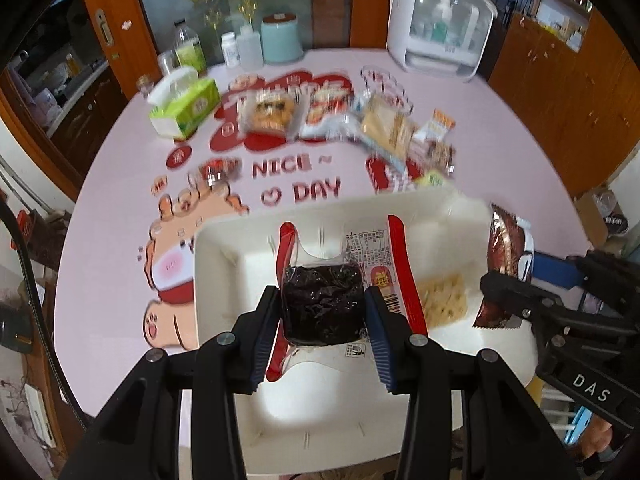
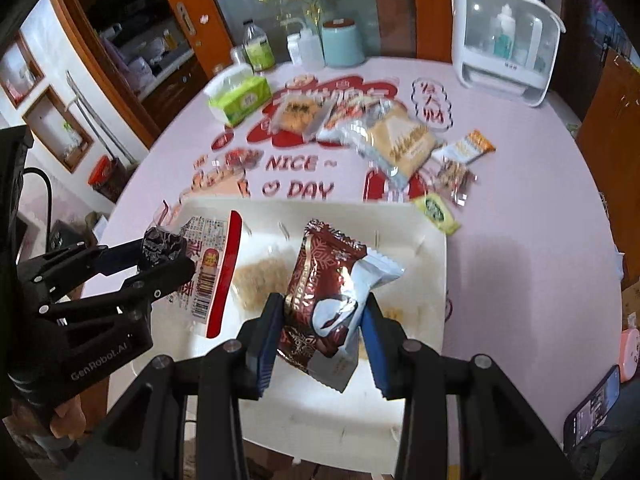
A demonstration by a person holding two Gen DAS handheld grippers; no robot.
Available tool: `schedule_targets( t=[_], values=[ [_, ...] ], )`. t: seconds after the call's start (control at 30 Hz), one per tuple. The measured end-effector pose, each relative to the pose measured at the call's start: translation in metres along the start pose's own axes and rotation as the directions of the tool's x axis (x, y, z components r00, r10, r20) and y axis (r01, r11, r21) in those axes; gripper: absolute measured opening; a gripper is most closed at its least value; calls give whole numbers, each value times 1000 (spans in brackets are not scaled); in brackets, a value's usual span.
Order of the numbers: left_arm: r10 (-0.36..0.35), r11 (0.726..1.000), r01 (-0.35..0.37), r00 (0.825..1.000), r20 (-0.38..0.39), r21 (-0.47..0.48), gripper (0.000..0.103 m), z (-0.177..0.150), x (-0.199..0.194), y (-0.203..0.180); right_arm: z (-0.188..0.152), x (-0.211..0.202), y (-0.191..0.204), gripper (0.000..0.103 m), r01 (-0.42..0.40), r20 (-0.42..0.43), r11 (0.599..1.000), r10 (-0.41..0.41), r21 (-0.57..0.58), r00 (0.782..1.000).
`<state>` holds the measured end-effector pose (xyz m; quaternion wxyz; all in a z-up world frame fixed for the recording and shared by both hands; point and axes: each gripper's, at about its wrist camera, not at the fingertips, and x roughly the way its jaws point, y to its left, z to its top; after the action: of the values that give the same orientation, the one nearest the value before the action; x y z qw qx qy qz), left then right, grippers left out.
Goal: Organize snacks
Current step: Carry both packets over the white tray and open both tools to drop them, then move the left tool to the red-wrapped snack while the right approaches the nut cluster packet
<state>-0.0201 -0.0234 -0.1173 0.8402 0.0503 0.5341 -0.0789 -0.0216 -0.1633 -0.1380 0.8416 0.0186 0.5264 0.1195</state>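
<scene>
White tray (image 1: 216, 248): on the pink table (image 1: 120, 184), one pale snack inside.
Left gripper (image 1: 322, 312): clamps dark seaweed packet (image 1: 324, 304) above tray.
Right gripper (image 2: 320, 328): clamps maroon wrapper (image 2: 320, 280), at seaweed's three o'clock.

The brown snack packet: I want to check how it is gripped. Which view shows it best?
The right wrist view: the brown snack packet sits centred, clamped between the right gripper pads above the white tray. The left wrist view shows it only at the right side, partly hidden by that gripper.
</scene>
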Motion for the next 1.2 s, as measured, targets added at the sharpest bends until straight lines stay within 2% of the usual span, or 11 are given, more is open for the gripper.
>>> schedule_targets(
  t=[0.23,0.5,0.53,0.57,0.6,0.63,0.67,0.73,0.77,0.9,1.2],
  values=[
    [0,1000,-1,996,-88,-17,42,-19,21,4,-14,21,7,41,13,-80,999,-15,-31,997],
    [4,1000,-6,995,-95,-25,48,-26,18,7,-20,28,12,44,12,-118,999,-16,-35,993],
    [3,1000,-6,996,-93,-26,60,-26,18,8,-21,29,12,46,12,-124,999,-16,-34,992],
    [-1,1000,-2,996,-89,-29,78,-25,17,8,-21,31,13,46,7,-133,999,-11,-32,991],
    [-3,999,0,997,-83,-34,84,-25,16,9,-23,34,12,48,2,-147,1000,-5,-25,989],
    [4,999,-8,997,-83,-40,89,-25,16,10,-24,36,11,56,18,-154,1000,-21,-21,988],
    [12,999,-16,996,-90,-44,89,-25,18,12,-24,38,9,62,34,-154,999,-36,-18,987],
    [10,998,-18,993,-121,-64,89,-24,24,16,-25,38,5,81,86,-133,996,-87,-13,987],
    [10,997,-20,991,-134,-75,89,-25,26,18,-26,38,4,83,95,-126,995,-96,-12,987],
    [7,995,-23,987,-161,-95,89,-27,31,22,-27,36,2,83,87,-123,996,-87,-5,989],
    [47,995,-60,988,-144,-83,89,-24,24,19,-26,32,3,83,67,-117,998,-68,-14,991]
  ],
)
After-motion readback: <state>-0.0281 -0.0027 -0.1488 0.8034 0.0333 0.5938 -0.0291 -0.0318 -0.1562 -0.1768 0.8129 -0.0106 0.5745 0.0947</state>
